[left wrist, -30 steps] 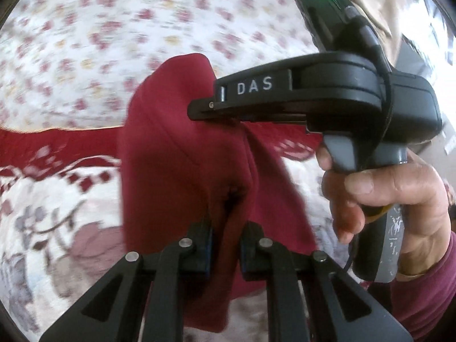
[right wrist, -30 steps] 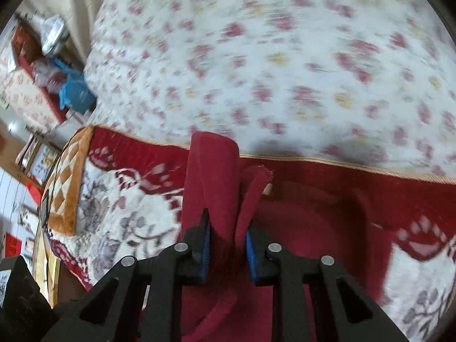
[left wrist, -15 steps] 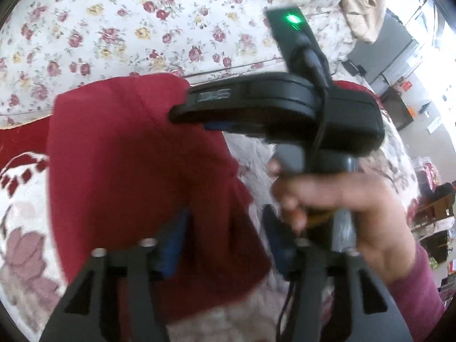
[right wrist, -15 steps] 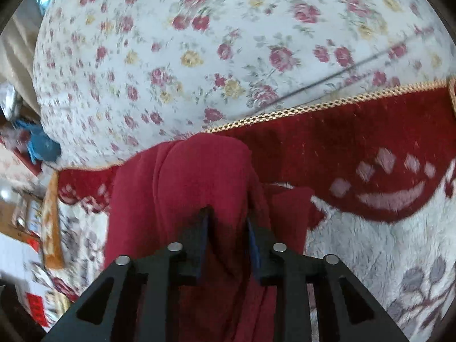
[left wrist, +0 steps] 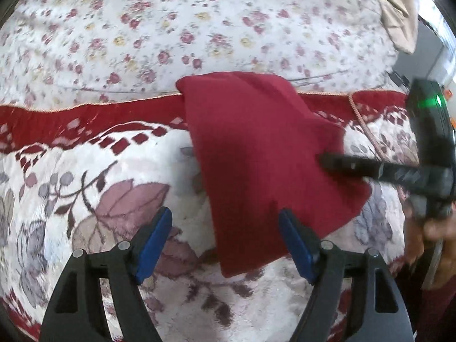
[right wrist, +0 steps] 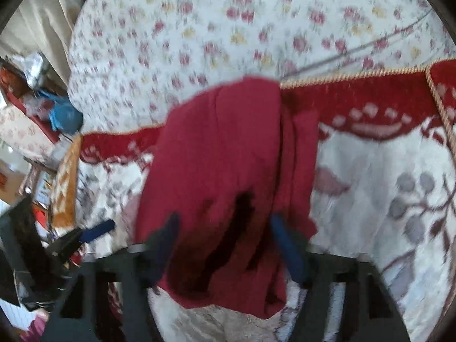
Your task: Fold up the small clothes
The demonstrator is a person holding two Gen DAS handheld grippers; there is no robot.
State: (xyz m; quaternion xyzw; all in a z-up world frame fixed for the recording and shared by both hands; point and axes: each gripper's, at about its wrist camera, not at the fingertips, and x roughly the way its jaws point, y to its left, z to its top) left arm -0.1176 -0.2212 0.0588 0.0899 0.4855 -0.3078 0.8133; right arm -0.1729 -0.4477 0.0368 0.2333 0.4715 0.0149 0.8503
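Both wrist views look down, close, sharing the red garment.

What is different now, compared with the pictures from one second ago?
Both grippers, left and right, let go of the red garment: each was shut on it and now stands open. The garment, lifted before, has dropped onto the blanket. The blanket itself is unchanged.

Bed as I see it from both wrist views: a white floral sheet at the far side, overlaid nearer by a plush blanket with red gold-corded border; a folded red garment lies on the blanket.
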